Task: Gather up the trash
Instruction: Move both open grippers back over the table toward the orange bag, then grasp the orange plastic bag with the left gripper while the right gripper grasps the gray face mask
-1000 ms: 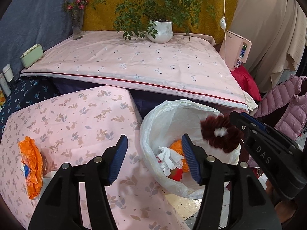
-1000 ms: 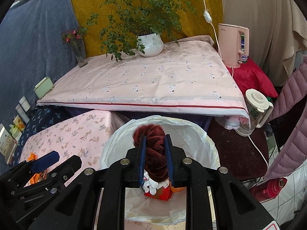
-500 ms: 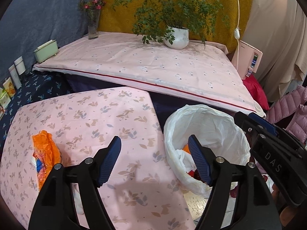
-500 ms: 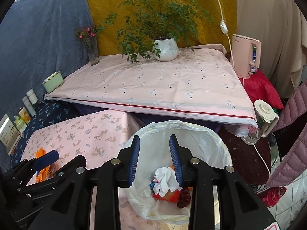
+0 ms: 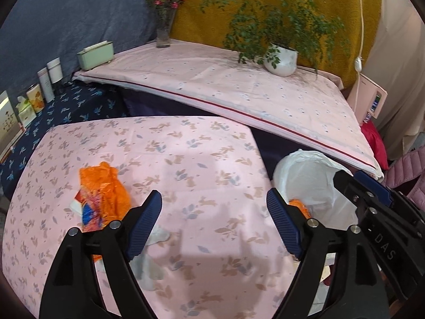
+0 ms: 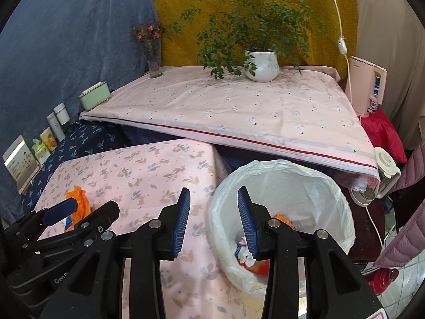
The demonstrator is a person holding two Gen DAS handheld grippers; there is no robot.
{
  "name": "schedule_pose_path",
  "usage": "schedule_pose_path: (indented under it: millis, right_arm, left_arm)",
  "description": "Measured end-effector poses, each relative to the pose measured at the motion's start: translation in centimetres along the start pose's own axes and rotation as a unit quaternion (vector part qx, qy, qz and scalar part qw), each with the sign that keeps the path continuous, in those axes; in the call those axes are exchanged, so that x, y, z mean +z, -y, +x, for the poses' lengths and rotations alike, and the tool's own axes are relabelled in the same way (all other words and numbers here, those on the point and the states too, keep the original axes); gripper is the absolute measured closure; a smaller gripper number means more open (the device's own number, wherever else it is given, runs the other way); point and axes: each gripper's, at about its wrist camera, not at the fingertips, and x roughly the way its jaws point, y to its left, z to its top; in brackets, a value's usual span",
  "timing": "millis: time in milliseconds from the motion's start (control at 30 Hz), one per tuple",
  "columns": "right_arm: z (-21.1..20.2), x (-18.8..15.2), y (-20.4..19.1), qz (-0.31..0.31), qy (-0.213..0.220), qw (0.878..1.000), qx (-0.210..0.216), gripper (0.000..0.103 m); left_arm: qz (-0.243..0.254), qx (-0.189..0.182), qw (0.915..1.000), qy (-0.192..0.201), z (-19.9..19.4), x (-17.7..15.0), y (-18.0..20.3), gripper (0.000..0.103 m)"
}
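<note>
A crumpled orange wrapper [image 5: 102,195] lies on the pink leaf-print table [image 5: 186,164], with white tissue [image 5: 156,235] beside and below it. My left gripper [image 5: 213,223] hovers over the table just right of the wrapper, its jaws opening with nothing between them. A bin lined with a white bag [image 6: 281,212] stands at the table's right edge and holds red, white and orange trash [image 6: 252,257]. My right gripper [image 6: 213,222] hangs over the bin's left rim, jaws opening and empty. The orange wrapper [image 6: 79,202] shows behind the left gripper's fingers [image 6: 61,208].
A larger pink-covered table [image 6: 239,109] behind carries a potted plant [image 6: 261,65], a flower vase [image 6: 154,61] and a green box [image 6: 95,95]. Small containers [image 5: 45,85] line the dark blue surface at left. A kettle [image 6: 382,175], red flask [image 6: 382,279] and pink jacket [image 6: 409,212] crowd the right.
The right gripper let go of the dark red fuzzy item, which dropped into the bin. Both grippers then moved left, and the left jaws spread wider above the table near the orange wrapper.
</note>
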Motion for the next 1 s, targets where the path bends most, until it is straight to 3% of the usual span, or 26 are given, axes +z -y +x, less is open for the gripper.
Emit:
schedule_pose_path:
  millis: [600,867,1000]
  right_arm:
    - [1.5,-2.8,-9.2,-0.052,-0.034,0.997,0.054,0.064]
    - [3.2,-4.7,-11.9,-0.062,-0.059,0.994,0.066,0.064]
    - [3.9,-5.3,-12.7,-0.061,-0.069,0.993,0.069,0.064]
  left_arm:
    - [-0.112,0.044,0.9918,-0.044,0.7,-3.5,-12.5,0.023]
    - [-0.183,-0.01,0.9788,-0.09,2.6,-4.8,-15.8,0.023]
    - [-0.192,-0.019,0.9764,-0.097,3.6,-4.5,-16.0,0.023]
